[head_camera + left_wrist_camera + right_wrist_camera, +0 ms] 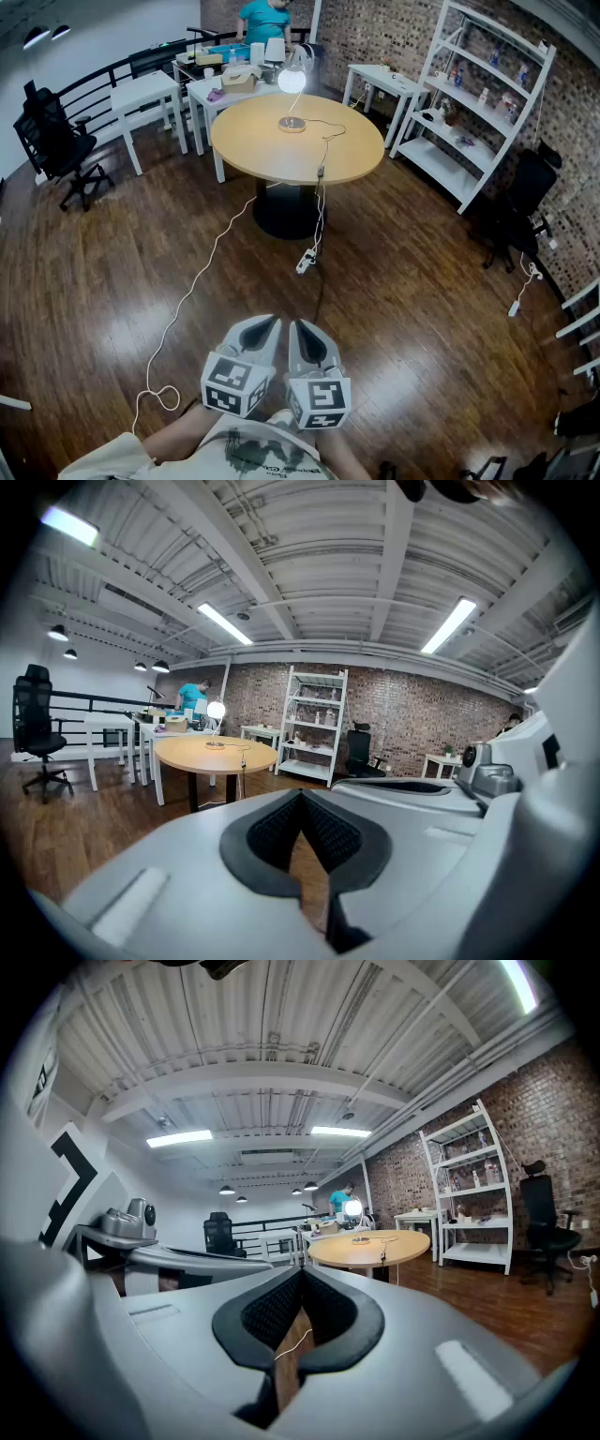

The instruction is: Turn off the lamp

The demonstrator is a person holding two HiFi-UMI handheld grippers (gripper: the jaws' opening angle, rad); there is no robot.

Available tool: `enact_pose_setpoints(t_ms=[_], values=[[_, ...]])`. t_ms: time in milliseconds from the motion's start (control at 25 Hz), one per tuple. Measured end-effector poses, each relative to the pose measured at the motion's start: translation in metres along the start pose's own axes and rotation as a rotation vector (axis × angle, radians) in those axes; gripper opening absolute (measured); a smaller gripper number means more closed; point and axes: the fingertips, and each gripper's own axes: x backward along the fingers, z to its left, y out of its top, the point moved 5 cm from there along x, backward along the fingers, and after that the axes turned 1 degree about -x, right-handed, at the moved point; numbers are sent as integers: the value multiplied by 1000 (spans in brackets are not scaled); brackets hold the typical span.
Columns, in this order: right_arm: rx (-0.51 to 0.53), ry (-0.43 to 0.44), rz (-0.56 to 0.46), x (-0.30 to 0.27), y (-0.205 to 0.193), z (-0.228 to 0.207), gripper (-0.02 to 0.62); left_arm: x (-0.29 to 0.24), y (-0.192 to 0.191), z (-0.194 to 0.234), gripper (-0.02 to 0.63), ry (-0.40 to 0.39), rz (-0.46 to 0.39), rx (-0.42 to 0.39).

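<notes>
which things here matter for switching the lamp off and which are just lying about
For the job: lit lamp, its cord, round table, left gripper, right gripper (jaws shut, empty).

Lying about: white shelving, black office chair, white desks, loose floor cable.

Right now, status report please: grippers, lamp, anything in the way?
Left gripper and right gripper shut, empty. Lamp lit on round table, far ahead. White cable trails across the floor between.
</notes>
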Motion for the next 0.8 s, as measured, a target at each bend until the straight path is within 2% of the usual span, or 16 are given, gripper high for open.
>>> enact_pose_setpoints(t_ms=[360,800], values=[[-7,13,-9,6,-1,-33,0,-22,4,-18,-5,20,-14,-11],[29,-13,13,-41,3,-71,0,-84,13,5,-5,-2,-29,19]])
